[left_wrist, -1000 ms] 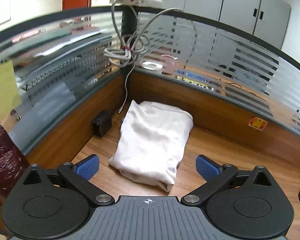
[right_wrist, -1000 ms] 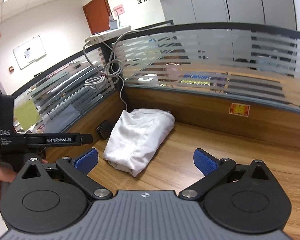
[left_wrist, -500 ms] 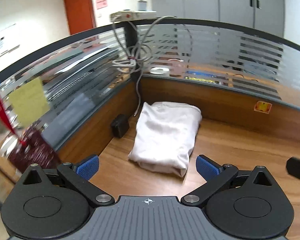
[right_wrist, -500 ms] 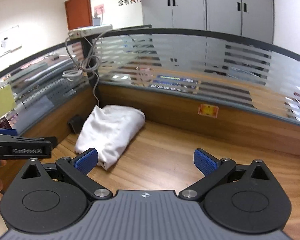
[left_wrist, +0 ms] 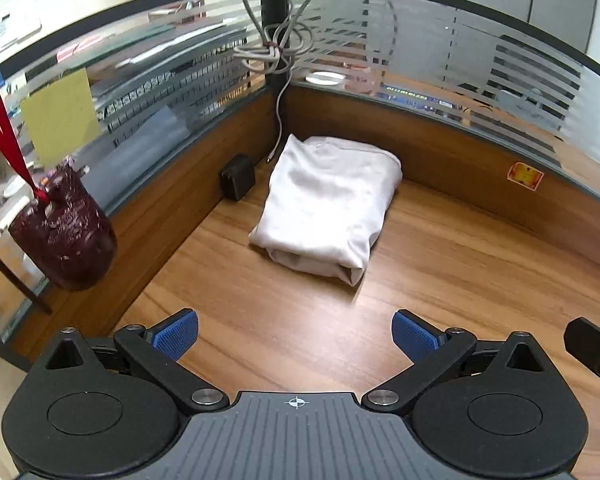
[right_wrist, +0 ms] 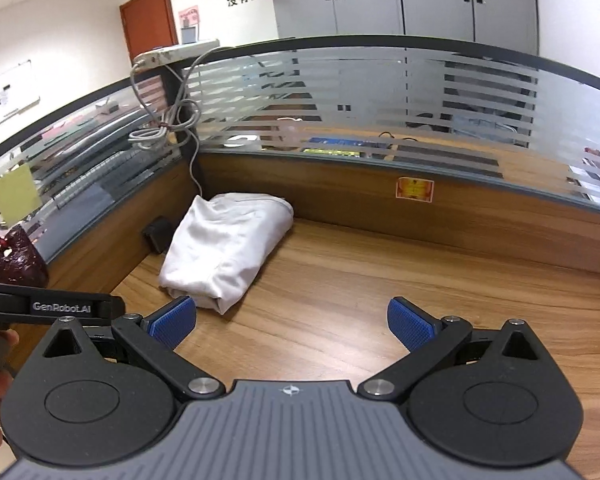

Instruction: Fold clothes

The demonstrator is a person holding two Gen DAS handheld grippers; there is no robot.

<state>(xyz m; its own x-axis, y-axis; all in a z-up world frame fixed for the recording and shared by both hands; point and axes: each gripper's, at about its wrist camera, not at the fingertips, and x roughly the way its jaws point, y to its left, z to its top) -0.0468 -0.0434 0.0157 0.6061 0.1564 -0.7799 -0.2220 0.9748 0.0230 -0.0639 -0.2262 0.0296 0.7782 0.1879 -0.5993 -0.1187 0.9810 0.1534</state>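
A white garment (left_wrist: 328, 204) lies folded into a compact bundle in the far left corner of the wooden desk (left_wrist: 440, 280). It appears in the right wrist view too, as the same garment (right_wrist: 224, 244) left of centre. My left gripper (left_wrist: 296, 338) hovers open above the desk, short of the bundle, with nothing between its blue pads. My right gripper (right_wrist: 292, 324) is also open and empty, its left pad just beside the bundle's near corner in the image. The left tool's body (right_wrist: 52, 306) and a hand show at that view's left edge.
Wood-and-frosted-glass partitions (left_wrist: 460, 92) wall in the desk at the back and left. A small black box (left_wrist: 238, 182) sits in the corner by the garment. Grey cables (left_wrist: 274, 50) hang from a power strip above. A dark red ornament (left_wrist: 66, 236) hangs on the left partition.
Both grippers have drawn back and shifted view; the folded garment stays put in the corner. The right camera swung back left, bringing the bundle close to its left pad.
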